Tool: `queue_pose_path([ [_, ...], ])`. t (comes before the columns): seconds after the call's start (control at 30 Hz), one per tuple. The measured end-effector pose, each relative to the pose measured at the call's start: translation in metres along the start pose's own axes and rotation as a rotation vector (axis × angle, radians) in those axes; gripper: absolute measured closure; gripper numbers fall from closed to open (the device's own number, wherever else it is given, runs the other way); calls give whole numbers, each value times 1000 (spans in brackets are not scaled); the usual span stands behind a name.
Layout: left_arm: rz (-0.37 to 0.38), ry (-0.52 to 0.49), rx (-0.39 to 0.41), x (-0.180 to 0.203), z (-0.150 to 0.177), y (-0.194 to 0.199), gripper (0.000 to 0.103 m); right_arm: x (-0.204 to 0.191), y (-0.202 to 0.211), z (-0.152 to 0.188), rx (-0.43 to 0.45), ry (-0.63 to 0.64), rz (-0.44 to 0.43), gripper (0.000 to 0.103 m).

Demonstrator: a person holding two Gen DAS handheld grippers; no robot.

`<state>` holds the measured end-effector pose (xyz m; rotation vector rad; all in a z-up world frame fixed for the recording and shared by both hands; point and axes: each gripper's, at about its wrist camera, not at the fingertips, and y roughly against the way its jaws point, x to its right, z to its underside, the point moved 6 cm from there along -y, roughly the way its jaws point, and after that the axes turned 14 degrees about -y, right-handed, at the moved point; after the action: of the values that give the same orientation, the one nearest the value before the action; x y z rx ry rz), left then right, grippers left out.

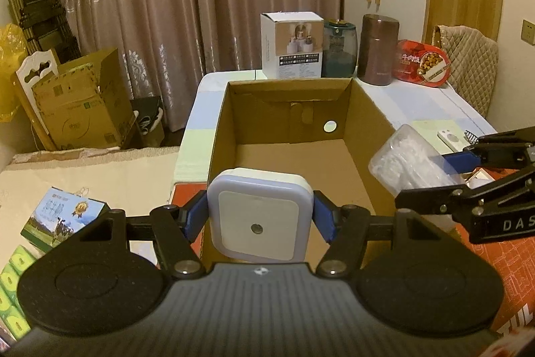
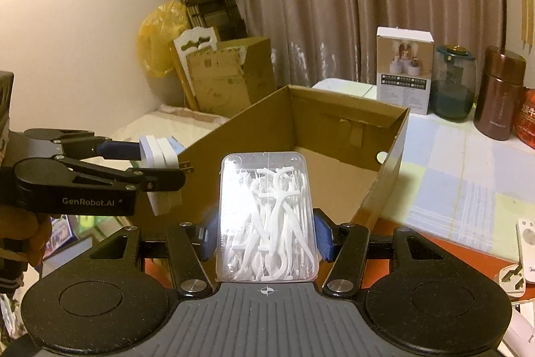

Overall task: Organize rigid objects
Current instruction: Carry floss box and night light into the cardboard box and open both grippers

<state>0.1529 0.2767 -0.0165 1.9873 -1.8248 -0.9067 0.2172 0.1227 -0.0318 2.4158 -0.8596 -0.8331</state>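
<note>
Right now I have my left claw (image 1: pixel 259 218) clamped on a white square night light (image 1: pixel 259 213), held at the near edge of the open cardboard box (image 1: pixel 287 136) on the table (image 1: pixel 428 102). My right claw (image 2: pixel 265 231) grips a clear case of floss picks (image 2: pixel 267 216) by its long sides, just beside the box's near wall.
</note>
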Motion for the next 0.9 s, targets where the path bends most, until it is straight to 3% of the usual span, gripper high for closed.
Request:
queue_pose_path([
  [0.33, 3, 18, -17, -1, 6, -5, 42, -2, -3, 1, 3, -9, -20, 50],
  [0.53, -16, 34, -10, -5, 5, -1, 36, 3, 6, -7, 63, -44, -26, 39],
  [0.9, -16, 76, 41, 3, -4, 21, 36, 14, 40, -12, 177, -64, -17, 39],
])
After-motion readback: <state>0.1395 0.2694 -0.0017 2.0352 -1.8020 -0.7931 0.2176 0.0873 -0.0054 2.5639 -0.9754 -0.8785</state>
